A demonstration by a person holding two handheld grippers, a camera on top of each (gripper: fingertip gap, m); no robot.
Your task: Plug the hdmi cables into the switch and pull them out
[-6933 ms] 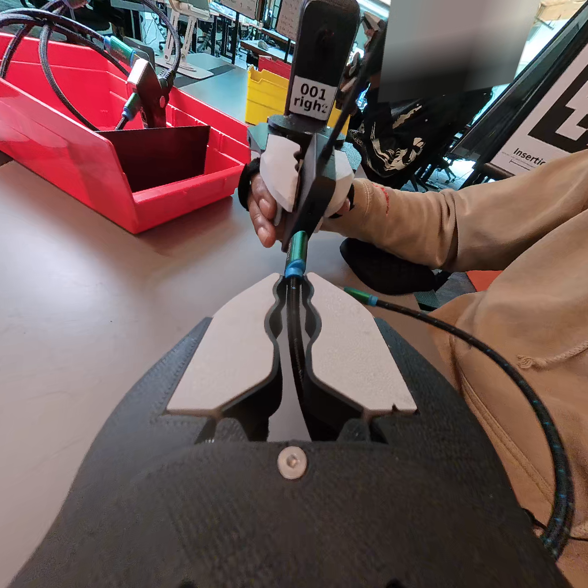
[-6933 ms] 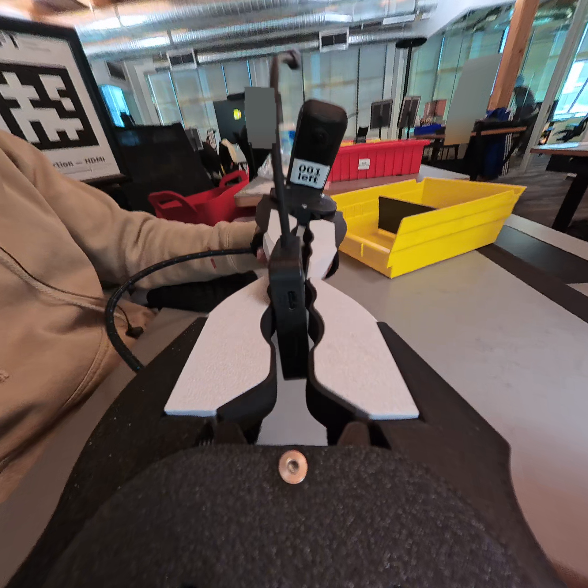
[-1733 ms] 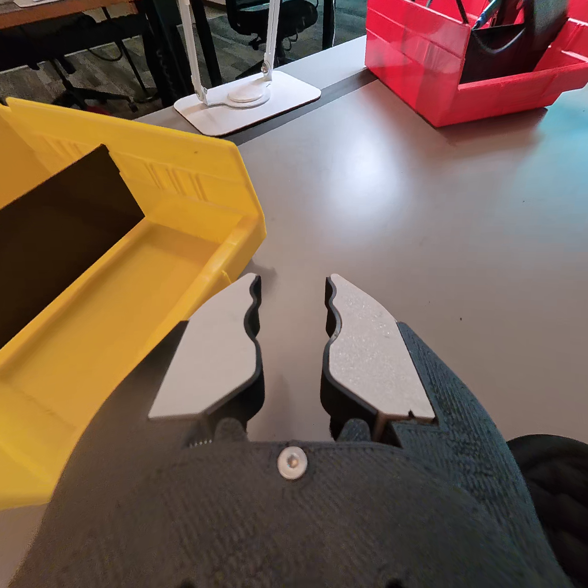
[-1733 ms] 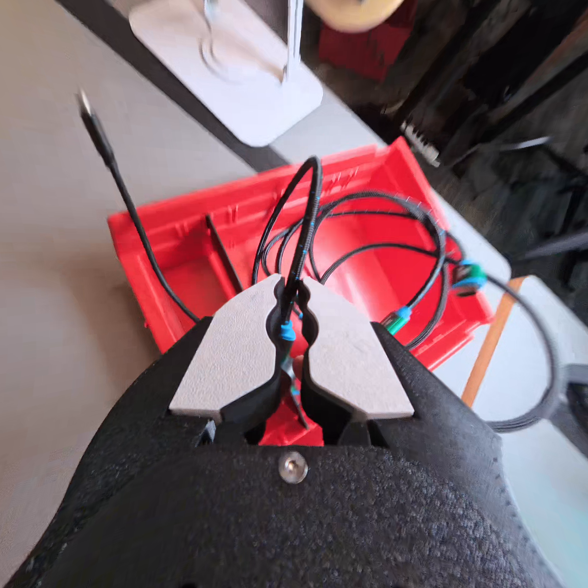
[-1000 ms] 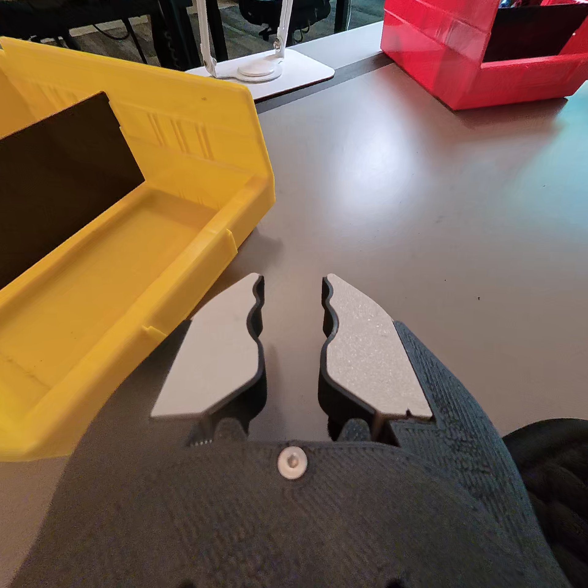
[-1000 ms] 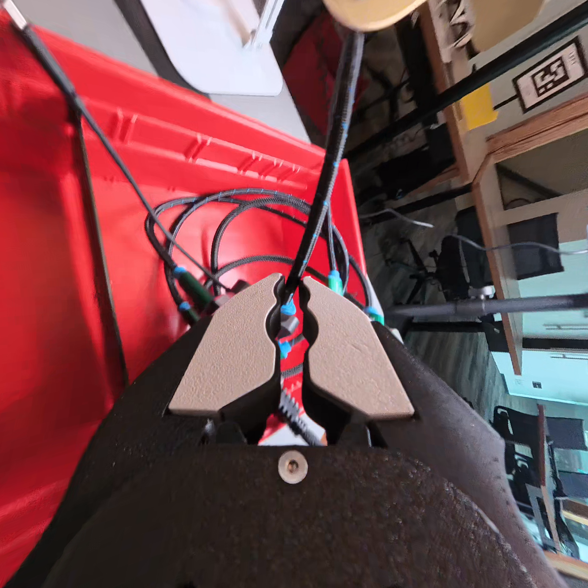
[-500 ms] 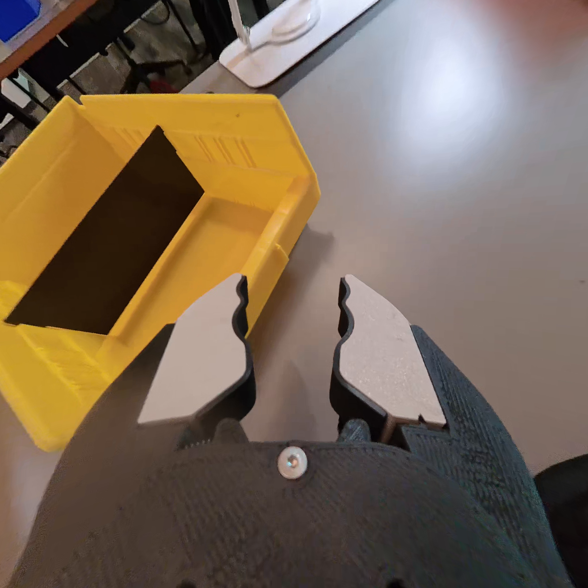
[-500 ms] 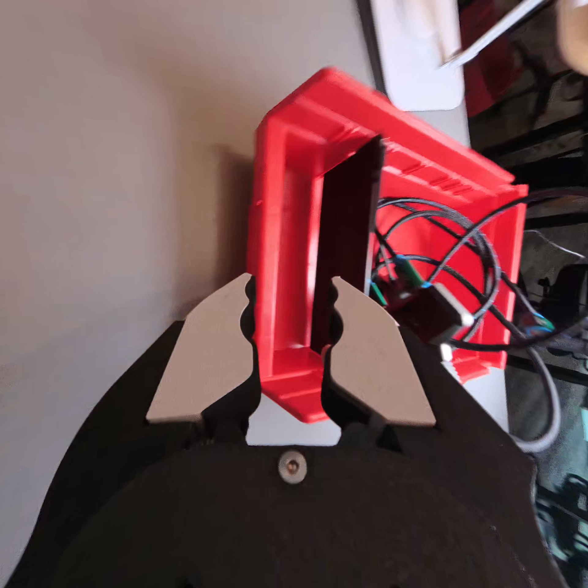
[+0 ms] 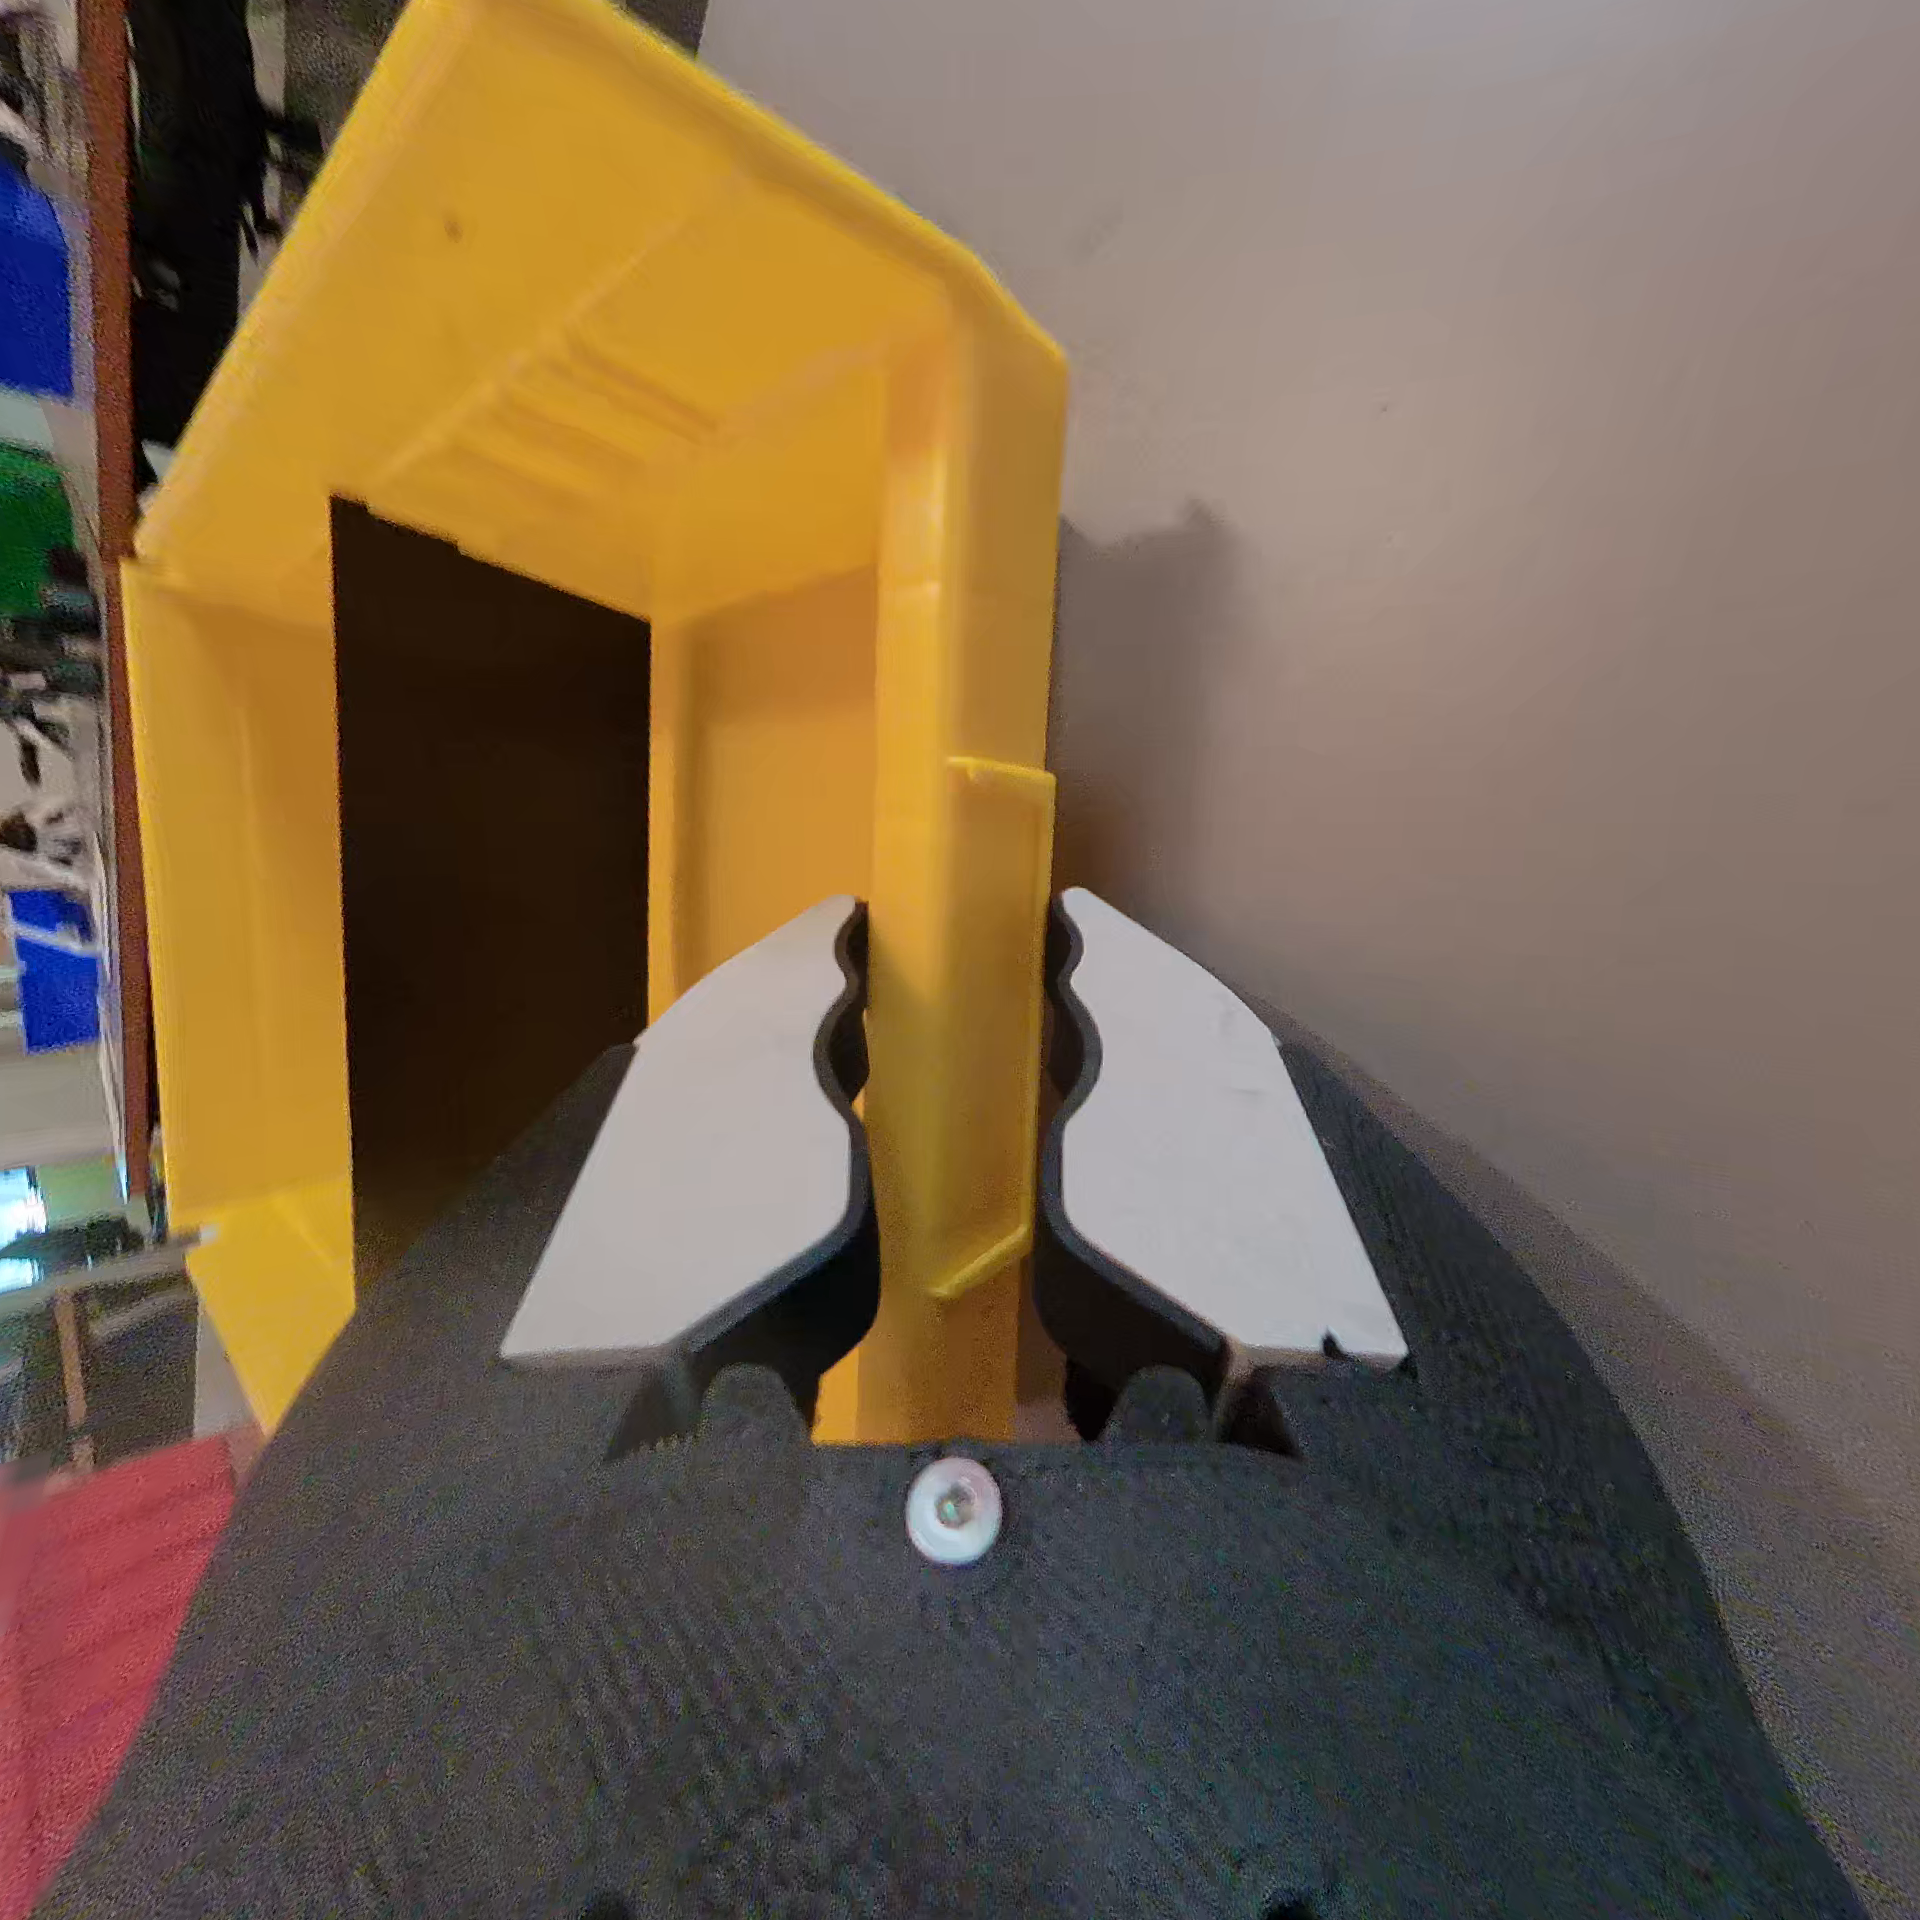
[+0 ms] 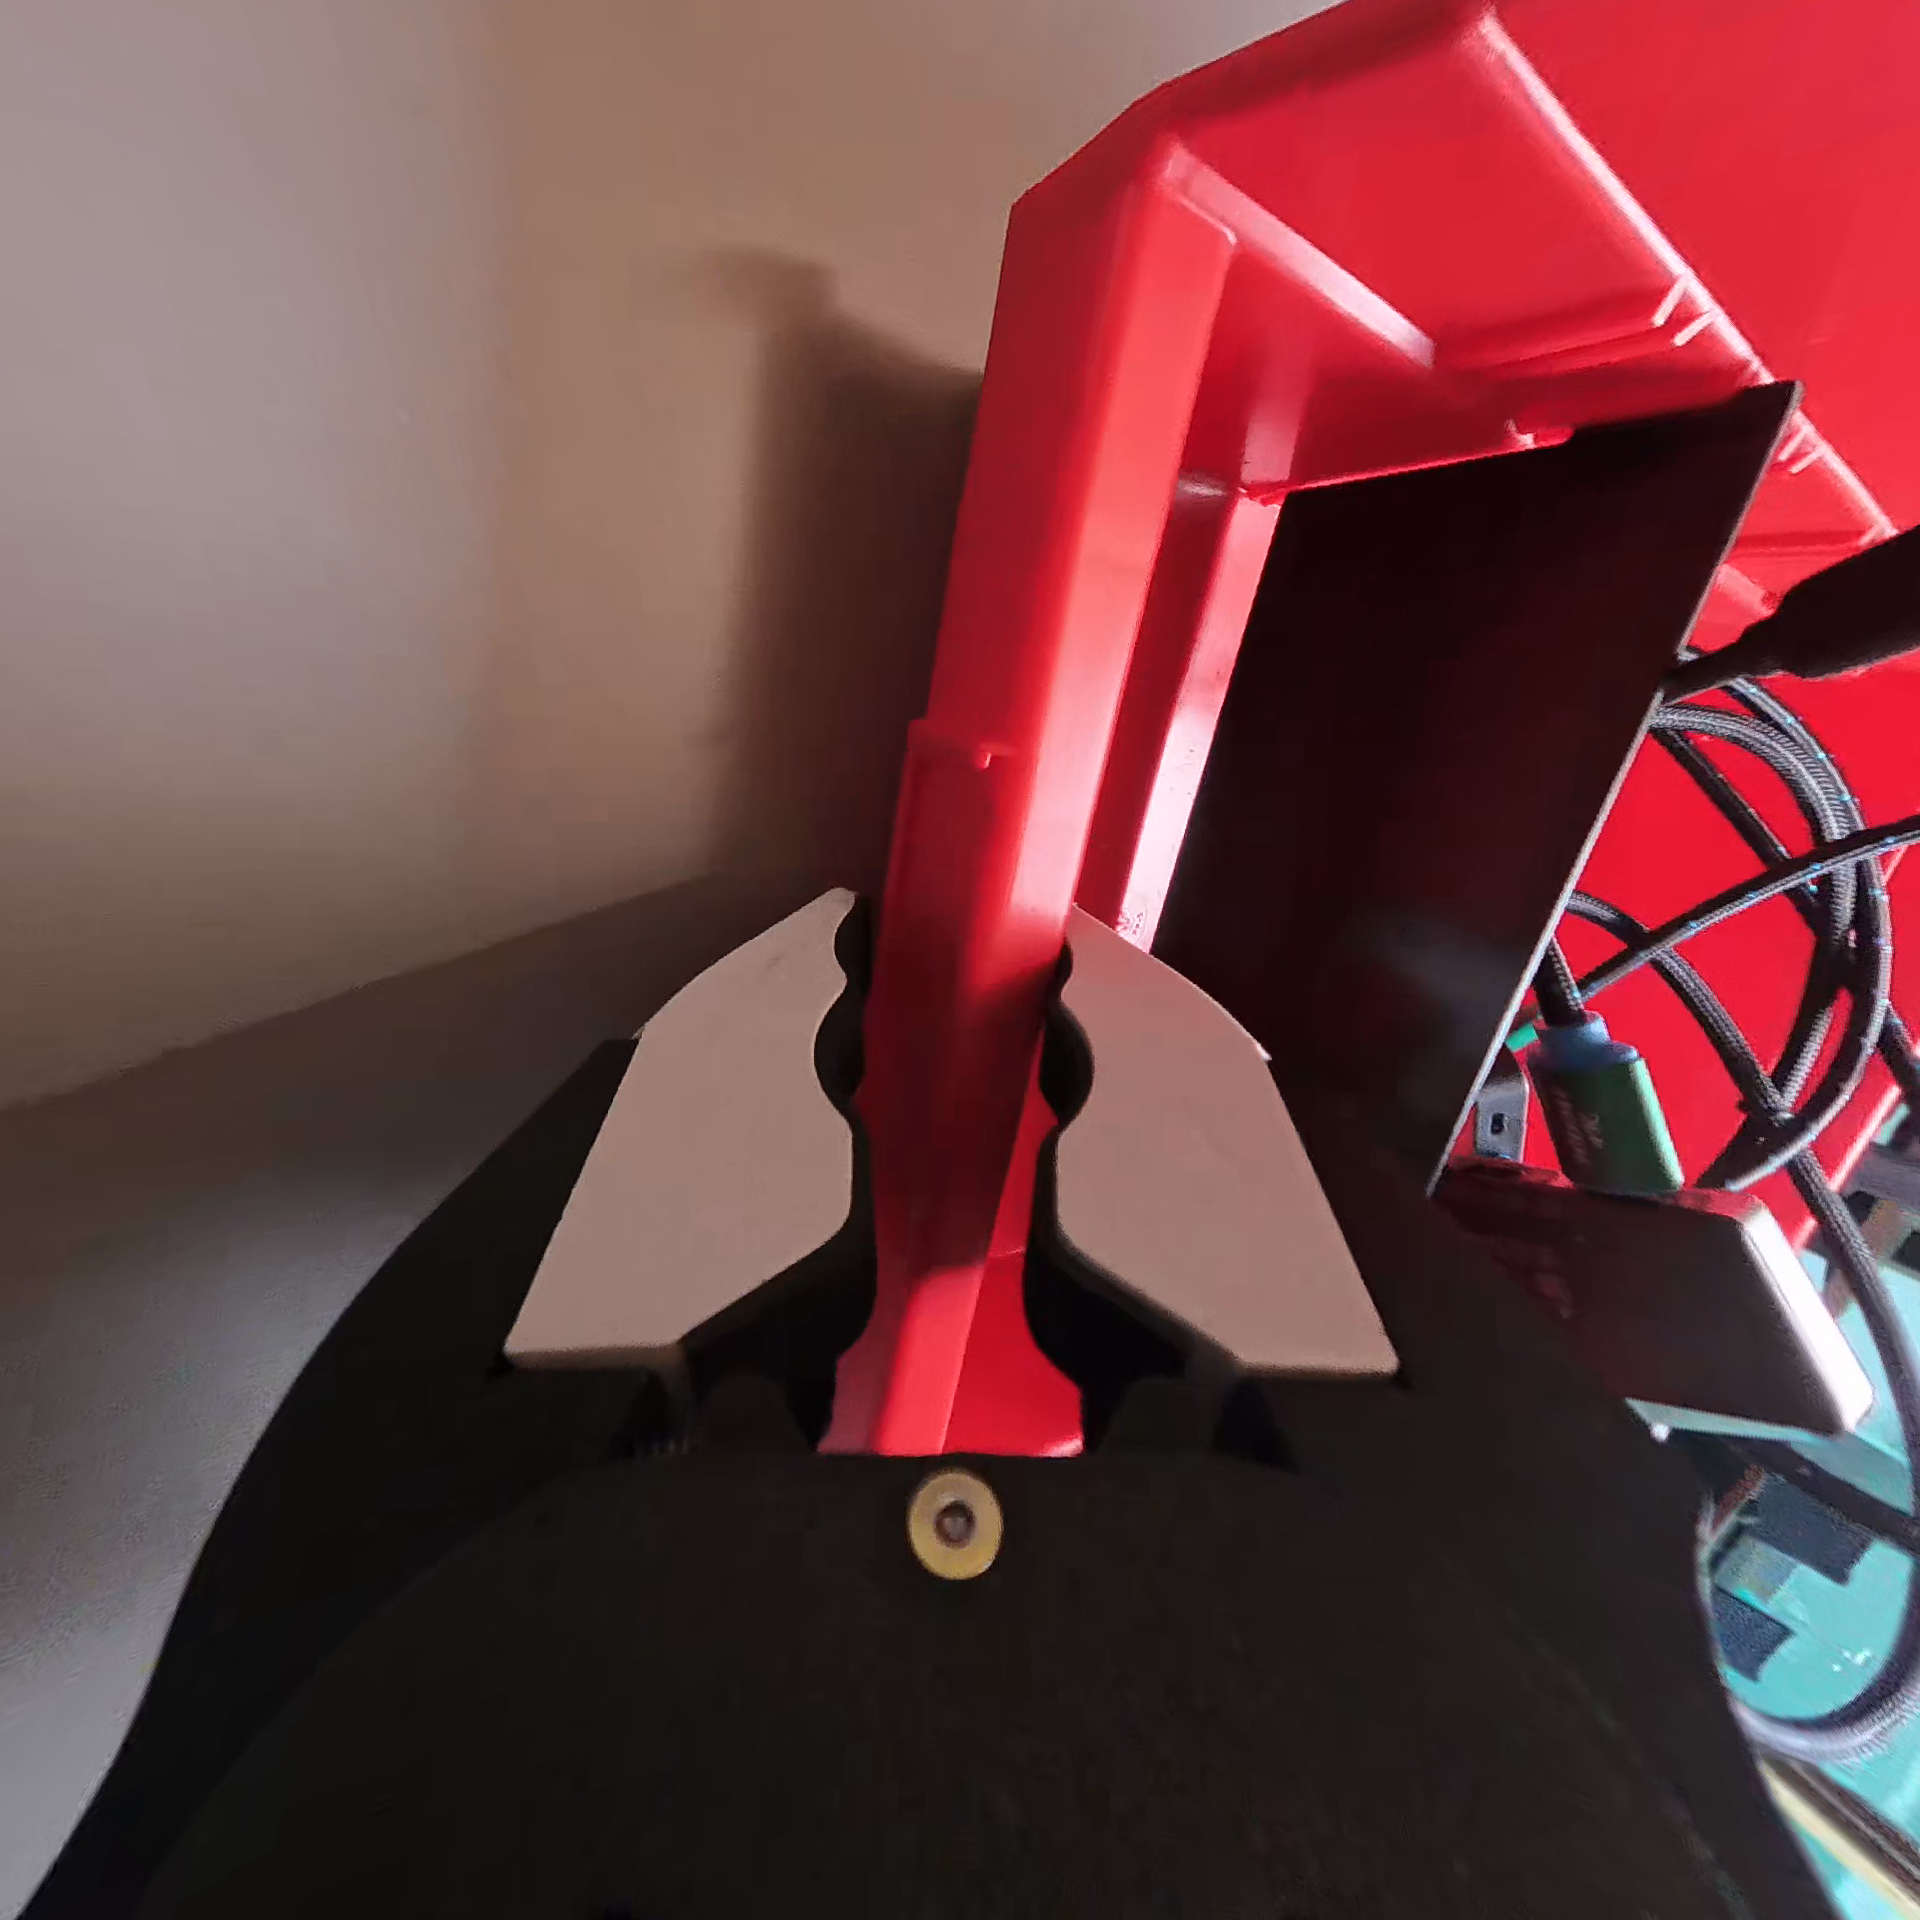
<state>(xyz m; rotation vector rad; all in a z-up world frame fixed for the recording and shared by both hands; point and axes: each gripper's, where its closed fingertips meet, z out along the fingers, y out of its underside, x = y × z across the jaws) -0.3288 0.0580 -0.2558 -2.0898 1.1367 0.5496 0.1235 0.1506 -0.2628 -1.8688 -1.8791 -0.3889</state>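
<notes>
our left tool (image 9: pixel 954 925) clamps the yellow bin (image 9: pixel 623 343) wall; our right tool (image 10: pixel 956 930) clamps the red bin (image 10: pixel 1091 520) wall holding hdmi cables (image 10: pixel 1766 935)

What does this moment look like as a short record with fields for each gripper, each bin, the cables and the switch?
left gripper: fingers straddle the yellow bin's wall, pads at or very near it; firm grip unclear
right gripper: fingers straddle the red bin's wall in the same way
yellow bin: on the grey table, black divider inside, nothing else seen in it
red bin: black divider inside
hdmi cables: coiled in the red bin behind the divider
switch: dark box at the bin's near end
green plug: beside the switch; plugged in or not, unclear
</notes>
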